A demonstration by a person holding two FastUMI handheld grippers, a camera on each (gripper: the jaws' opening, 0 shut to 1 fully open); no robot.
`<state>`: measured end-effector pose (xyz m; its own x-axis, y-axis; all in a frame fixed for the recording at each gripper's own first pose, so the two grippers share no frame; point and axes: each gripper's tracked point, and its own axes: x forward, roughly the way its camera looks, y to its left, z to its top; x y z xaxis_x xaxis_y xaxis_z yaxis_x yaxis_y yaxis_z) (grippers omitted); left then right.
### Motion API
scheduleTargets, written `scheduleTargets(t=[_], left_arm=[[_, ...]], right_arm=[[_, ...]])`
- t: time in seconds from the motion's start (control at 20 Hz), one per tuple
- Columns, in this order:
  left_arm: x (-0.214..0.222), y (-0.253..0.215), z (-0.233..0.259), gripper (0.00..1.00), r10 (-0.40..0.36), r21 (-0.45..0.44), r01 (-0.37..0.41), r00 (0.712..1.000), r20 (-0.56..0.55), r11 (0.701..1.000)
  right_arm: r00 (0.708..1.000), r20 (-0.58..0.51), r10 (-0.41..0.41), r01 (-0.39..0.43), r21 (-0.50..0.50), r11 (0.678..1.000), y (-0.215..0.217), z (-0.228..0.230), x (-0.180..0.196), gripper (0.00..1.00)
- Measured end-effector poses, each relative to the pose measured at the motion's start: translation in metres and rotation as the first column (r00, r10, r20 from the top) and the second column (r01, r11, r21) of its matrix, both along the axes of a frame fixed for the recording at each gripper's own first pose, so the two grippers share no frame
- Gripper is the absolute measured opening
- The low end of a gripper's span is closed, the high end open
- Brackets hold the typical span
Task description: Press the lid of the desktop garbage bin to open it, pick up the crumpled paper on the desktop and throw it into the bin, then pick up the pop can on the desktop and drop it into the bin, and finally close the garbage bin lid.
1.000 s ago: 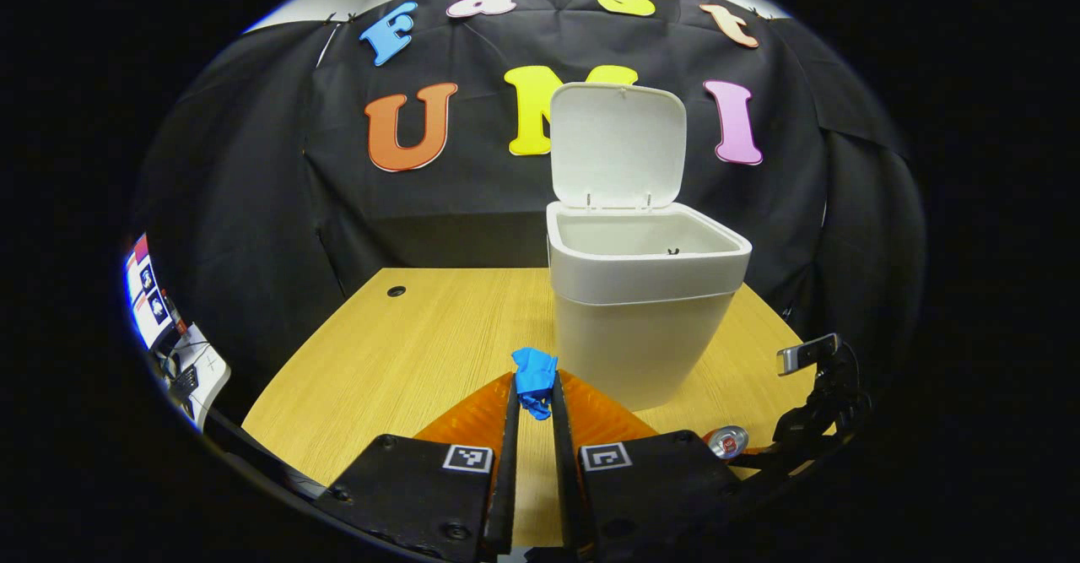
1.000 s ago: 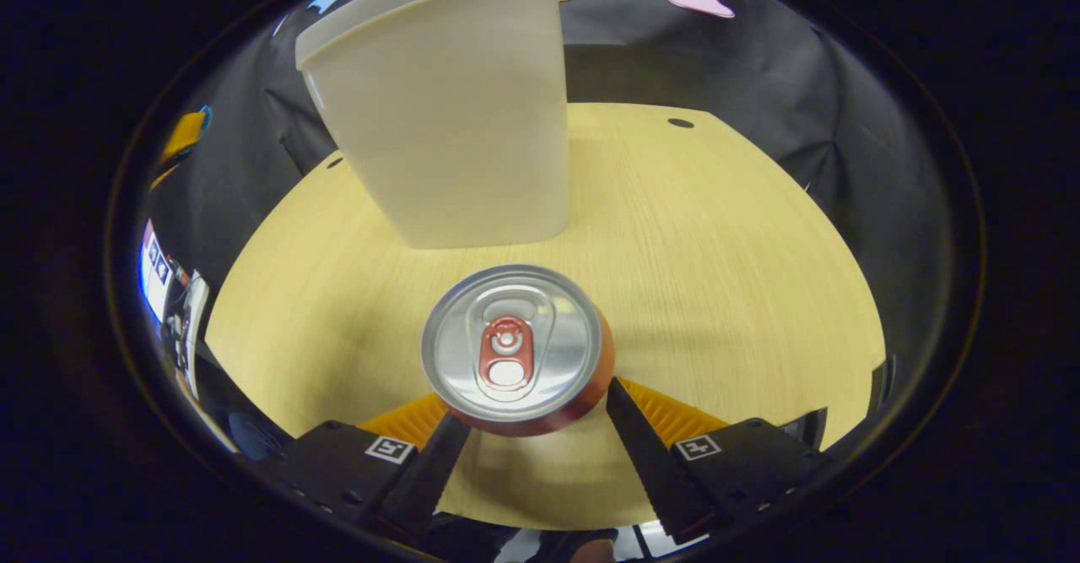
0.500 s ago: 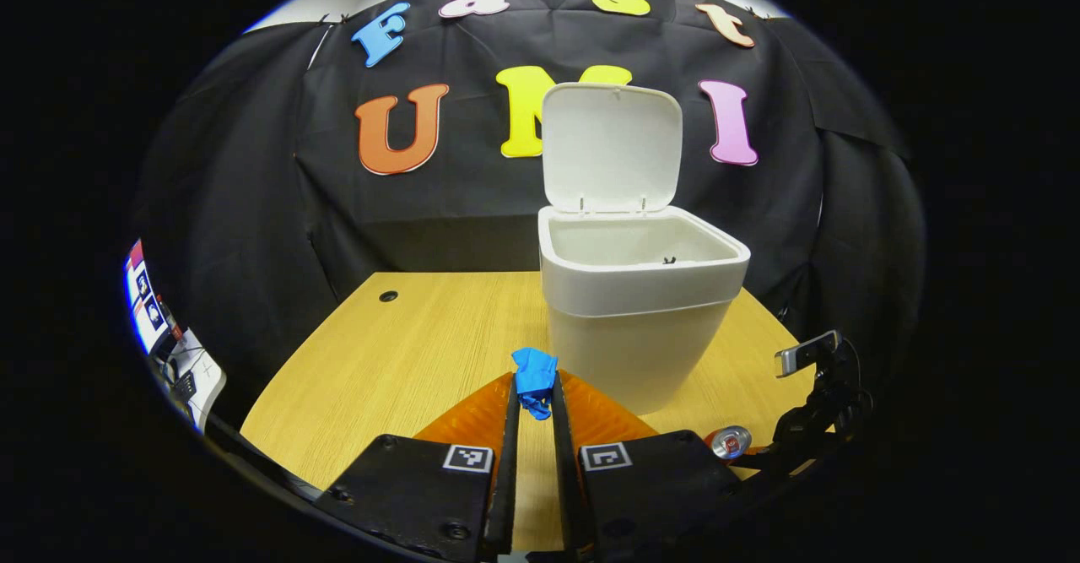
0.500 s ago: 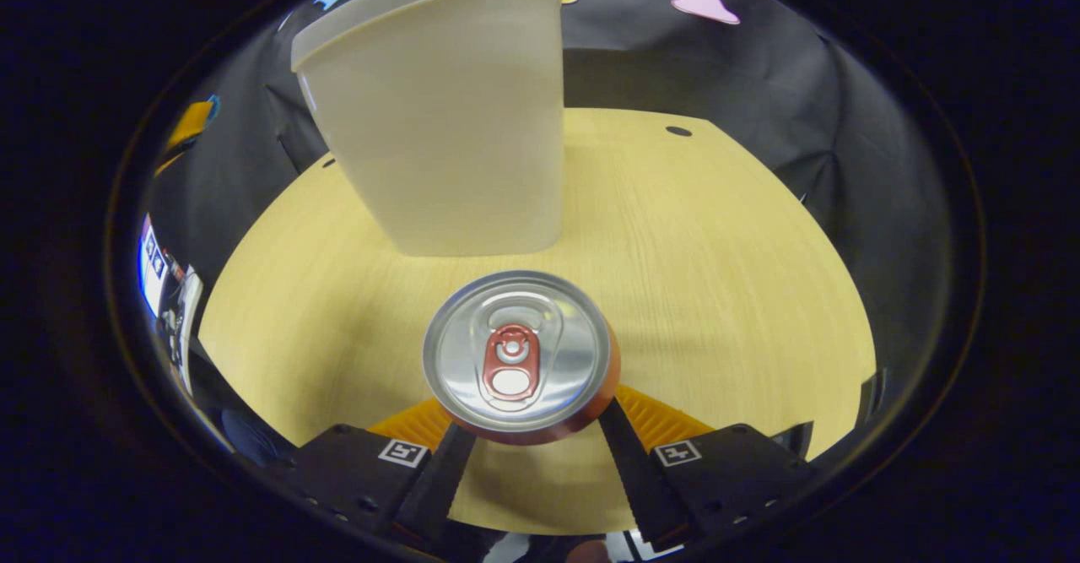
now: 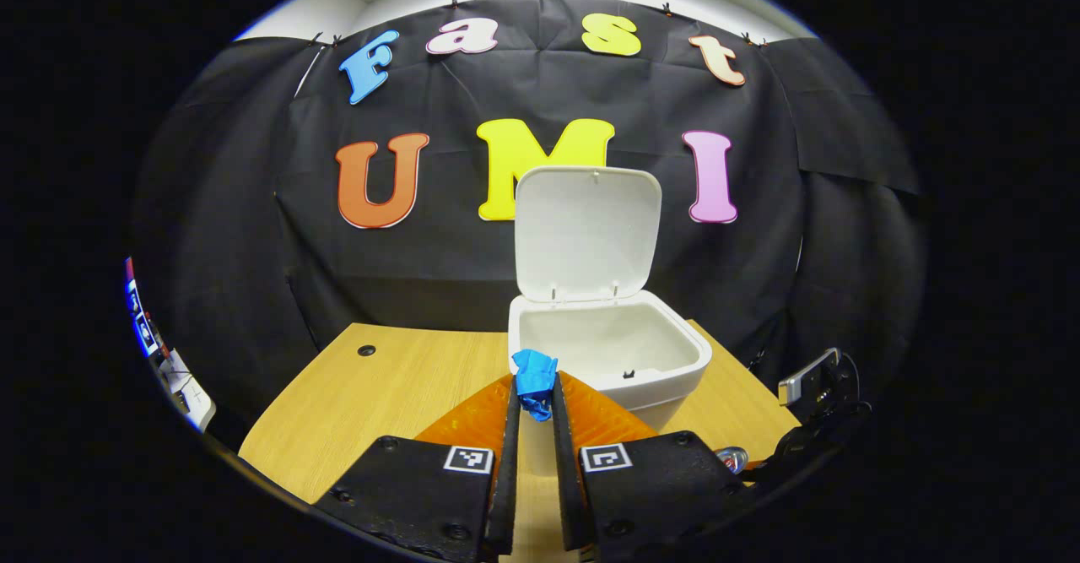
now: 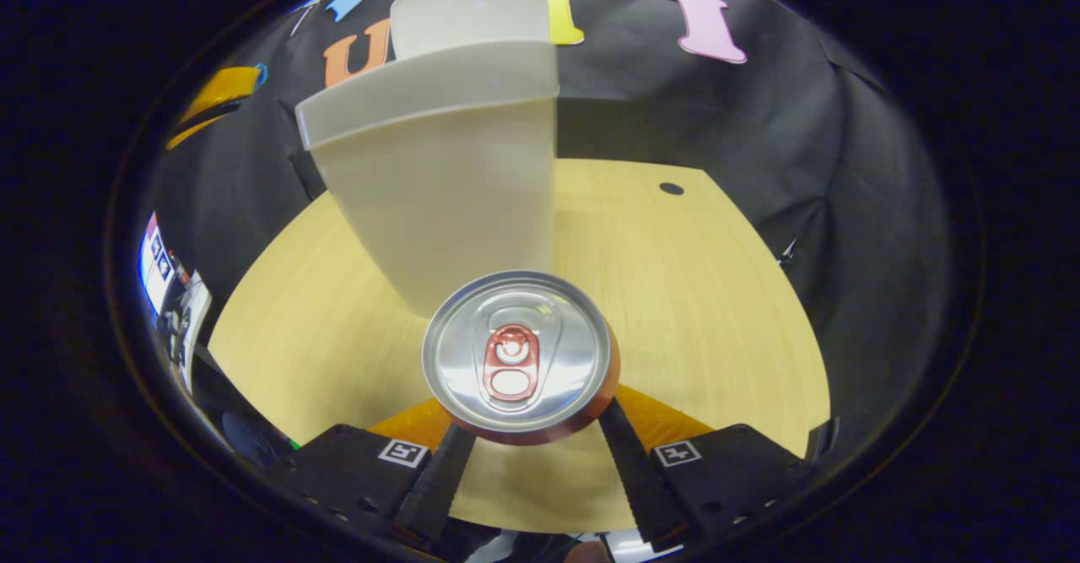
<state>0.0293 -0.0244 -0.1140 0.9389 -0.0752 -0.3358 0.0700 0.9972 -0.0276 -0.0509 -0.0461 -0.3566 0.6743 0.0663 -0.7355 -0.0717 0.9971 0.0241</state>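
A: Left claw (image 5: 532, 394)?
B: Clamped on the crumpled blue paper (image 5: 535, 375), beside the open rim of the smooth white bin (image 5: 650, 381), lid (image 5: 586, 231) upright.
A: Right claw (image 6: 527, 428)?
B: Clamped round the red can (image 6: 516, 354), shiny round top up, over the wood-grain tabletop (image 6: 700, 293)

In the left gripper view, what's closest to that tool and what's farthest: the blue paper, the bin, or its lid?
1. Paper: pinched between the left tool's tips.
2. Bin: just past the paper, slightly right, open.
3. Lid: standing up at the bin's back edge, by the wall.
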Motion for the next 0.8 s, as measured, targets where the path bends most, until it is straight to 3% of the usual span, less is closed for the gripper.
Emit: scheduleTargets(t=[0.35, 0.65, 0.8], left_arm=[[0.060, -0.021, 0.038, 0.24, -0.048, -0.042, 0.053, 0.994, 0.095, 0.998], [0.091, -0.035, 0.014, 0.25, -0.069, -0.083, 0.073, 0.997, 0.042, 0.994], [0.098, -0.038, 0.004, 0.35, -0.076, -0.088, 0.076, 0.997, 0.006, 0.993]], right_arm=[[0.994, 0.055, -0.099, 0.100, -0.017, 0.995, -0.038, 0.047, 0.008, 0.82], [0.980, 0.067, -0.188, 0.191, -0.037, 0.981, -0.070, 0.067, -0.009, 0.82], [0.976, 0.076, -0.202, 0.206, -0.053, 0.977, -0.079, 0.072, -0.012, 0.81]])
